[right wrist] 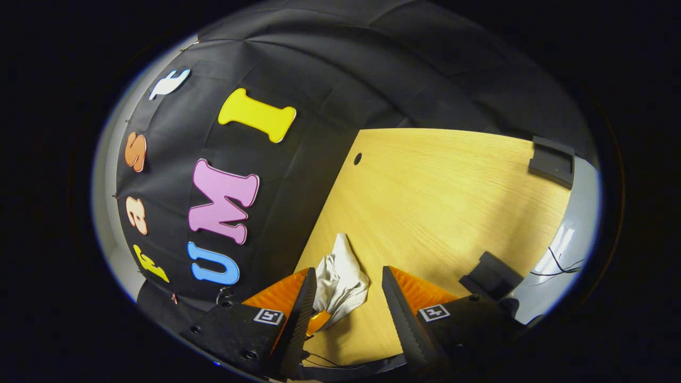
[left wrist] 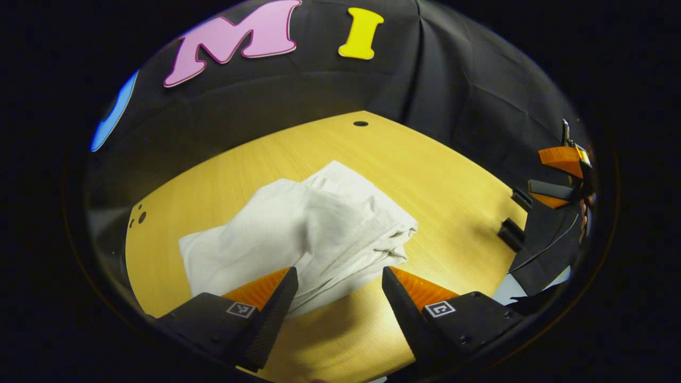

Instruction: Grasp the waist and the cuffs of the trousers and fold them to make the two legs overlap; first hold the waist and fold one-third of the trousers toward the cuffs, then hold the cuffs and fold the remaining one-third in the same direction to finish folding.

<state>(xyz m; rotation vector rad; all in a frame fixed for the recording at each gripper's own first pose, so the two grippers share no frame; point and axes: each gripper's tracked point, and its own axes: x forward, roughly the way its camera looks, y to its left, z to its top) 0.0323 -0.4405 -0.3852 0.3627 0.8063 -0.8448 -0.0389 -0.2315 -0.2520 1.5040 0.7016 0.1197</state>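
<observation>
White trousers beyond parted left fingers.

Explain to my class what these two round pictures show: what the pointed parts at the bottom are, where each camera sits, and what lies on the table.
No robot works here: a person holds a two-finger grasping tool in each hand, and a fisheye camera rides on each tool, looking forward along its fingers. In the left gripper view, the left tool stands open above a yellow wooden table, holding nothing. On the table lie white trousers, bunched and partly folded. The other tool shows far off at the right edge. In the right gripper view, the right tool is open too, with the same trousers seen between its fingers but not gripped. Small black blocks sit on the table.
</observation>
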